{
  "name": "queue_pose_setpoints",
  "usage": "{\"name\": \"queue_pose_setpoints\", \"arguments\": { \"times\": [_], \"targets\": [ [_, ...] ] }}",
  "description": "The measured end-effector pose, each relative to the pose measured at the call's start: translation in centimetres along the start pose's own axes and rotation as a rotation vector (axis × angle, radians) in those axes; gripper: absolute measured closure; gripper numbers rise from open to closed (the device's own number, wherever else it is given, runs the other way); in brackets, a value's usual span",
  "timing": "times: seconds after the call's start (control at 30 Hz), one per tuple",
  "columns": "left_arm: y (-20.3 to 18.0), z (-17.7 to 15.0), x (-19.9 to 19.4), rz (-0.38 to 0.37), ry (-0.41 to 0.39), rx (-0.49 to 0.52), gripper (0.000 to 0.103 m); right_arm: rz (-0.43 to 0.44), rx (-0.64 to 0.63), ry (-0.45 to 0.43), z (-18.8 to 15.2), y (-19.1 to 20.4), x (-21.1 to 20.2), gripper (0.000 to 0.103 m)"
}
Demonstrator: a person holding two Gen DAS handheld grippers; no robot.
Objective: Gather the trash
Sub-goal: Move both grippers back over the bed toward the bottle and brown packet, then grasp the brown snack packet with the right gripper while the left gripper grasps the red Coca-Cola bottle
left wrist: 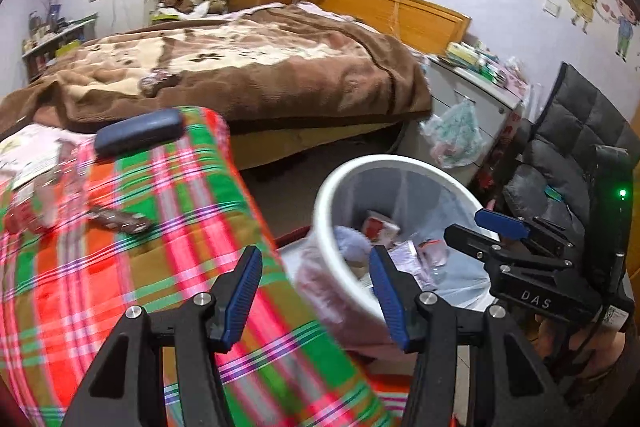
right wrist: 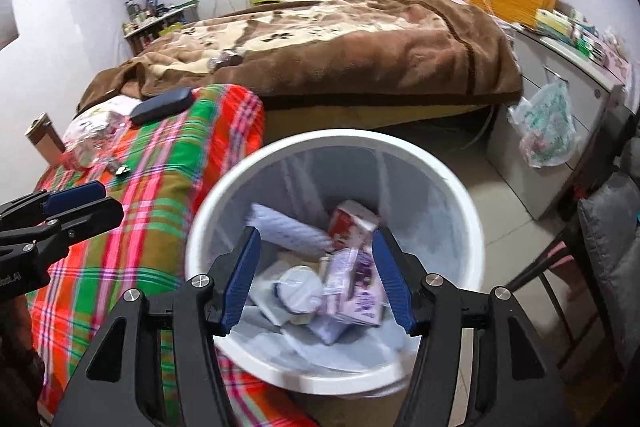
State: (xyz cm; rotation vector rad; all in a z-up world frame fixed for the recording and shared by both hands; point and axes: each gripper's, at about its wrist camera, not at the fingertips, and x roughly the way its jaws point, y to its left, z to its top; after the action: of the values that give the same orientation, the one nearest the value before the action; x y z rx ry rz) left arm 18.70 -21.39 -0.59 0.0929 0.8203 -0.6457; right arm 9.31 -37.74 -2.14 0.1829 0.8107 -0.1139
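A white trash bin (right wrist: pixel 424 155) with a clear liner stands on the floor beside the plaid-covered surface (right wrist: pixel 160 163). It holds a red-and-white carton (right wrist: pixel 354 221), a purple packet (right wrist: pixel 358 287), a round white lid (right wrist: pixel 296 287) and a pale cloth. My right gripper (right wrist: pixel 316 275) is open and empty, right above the bin. My left gripper (left wrist: pixel 316 295) is open and empty, over the plaid edge next to the bin (left wrist: pixel 332 187). A brown wrapper (left wrist: pixel 118 219) and clear crumpled plastic (left wrist: pixel 44 187) lie on the plaid. The right gripper also shows in the left wrist view (left wrist: pixel 492 231).
A dark blue case (left wrist: pixel 138 131) lies on the plaid cloth's far end. A bed with a brown blanket (left wrist: pixel 248 67) fills the back. A white cabinet with a hanging plastic bag (right wrist: pixel 548 127) stands right. A grey padded chair (left wrist: pixel 576 147) is at the far right.
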Motion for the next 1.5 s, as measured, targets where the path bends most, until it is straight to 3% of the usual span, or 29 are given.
{"name": "queue_pose_setpoints", "arguments": {
  "times": [0.5,0.63,1.03,1.17,1.23,1.4,1.47,1.5],
  "targets": [
    [14.0,-2.3,-5.4,0.198,-0.039,-0.147,0.047,0.151,-0.188,0.024,1.4,11.0,3.0,0.043],
    [17.8,-2.2,-5.7,0.239,-0.037,-0.182,0.037,0.195,-0.247,0.039,2.0,14.2,4.6,0.043],
    [24.7,2.7,-2.6,0.234,-0.035,-0.197,0.034,0.192,-0.373,0.089,4.5,20.2,10.6,0.043],
    [26.0,4.6,-0.9,0.187,-0.03,-0.202,0.034,0.215,-0.422,0.102,5.3,21.7,12.1,0.043],
    [26.3,5.5,0.2,0.218,-0.016,-0.179,0.034,0.22,-0.446,0.112,5.3,22.1,12.7,0.043],
    [27.2,7.0,2.4,0.2,0.004,-0.193,0.034,0.255,-0.463,0.143,4.7,22.3,13.0,0.044],
    [27.4,7.7,3.2,0.211,0.004,-0.182,0.034,0.257,-0.462,0.141,4.5,22.3,12.6,0.048],
    [27.6,7.9,3.7,0.215,0.015,-0.194,0.034,0.26,-0.463,0.141,4.5,22.3,12.5,0.056]
  ]
}}
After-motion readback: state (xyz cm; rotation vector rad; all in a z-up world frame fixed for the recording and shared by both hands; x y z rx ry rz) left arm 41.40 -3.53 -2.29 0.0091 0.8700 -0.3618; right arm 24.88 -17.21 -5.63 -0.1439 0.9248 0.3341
